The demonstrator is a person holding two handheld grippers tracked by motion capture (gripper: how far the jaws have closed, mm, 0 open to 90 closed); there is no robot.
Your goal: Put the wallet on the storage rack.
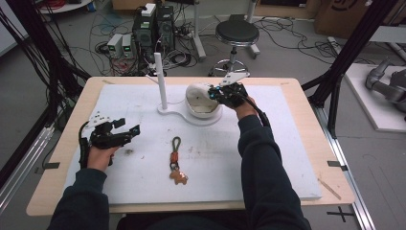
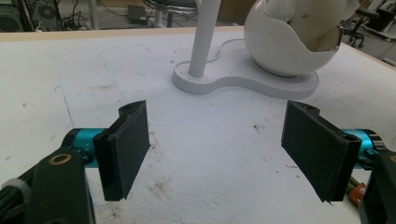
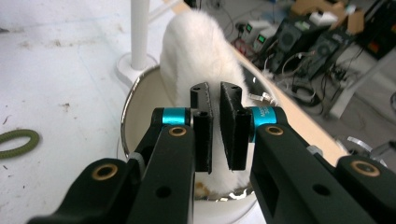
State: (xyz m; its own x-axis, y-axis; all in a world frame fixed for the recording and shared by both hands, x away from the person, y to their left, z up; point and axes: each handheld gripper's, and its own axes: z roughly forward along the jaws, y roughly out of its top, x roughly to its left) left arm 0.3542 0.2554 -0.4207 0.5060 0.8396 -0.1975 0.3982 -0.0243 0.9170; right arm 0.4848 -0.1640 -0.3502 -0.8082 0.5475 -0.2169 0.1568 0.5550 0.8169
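A white egg-shaped bowl (image 1: 203, 106) (image 2: 275, 46) stands on a flat white base (image 1: 182, 115) beside an upright white post (image 1: 160, 79) (image 3: 139, 28). A white fluffy thing (image 3: 196, 46) (image 2: 317, 18) rises out of the bowl. My right gripper (image 1: 215, 92) (image 3: 215, 91) is over the bowl's rim (image 3: 135, 107), its jaws nearly together and pinching the fluff. My left gripper (image 1: 128, 127) (image 2: 217, 116) hovers open above the mat at the left, holding nothing. A keychain (image 1: 176, 160) with a green loop (image 3: 16, 140) and a brown charm lies on the mat near the front.
A white foam mat (image 1: 268, 158) covers most of the wooden table (image 1: 306, 105). Beyond the far edge stand a black stool (image 1: 236, 33) and electronics with cables (image 1: 148, 33). Black frame posts (image 1: 344, 52) flank the table.
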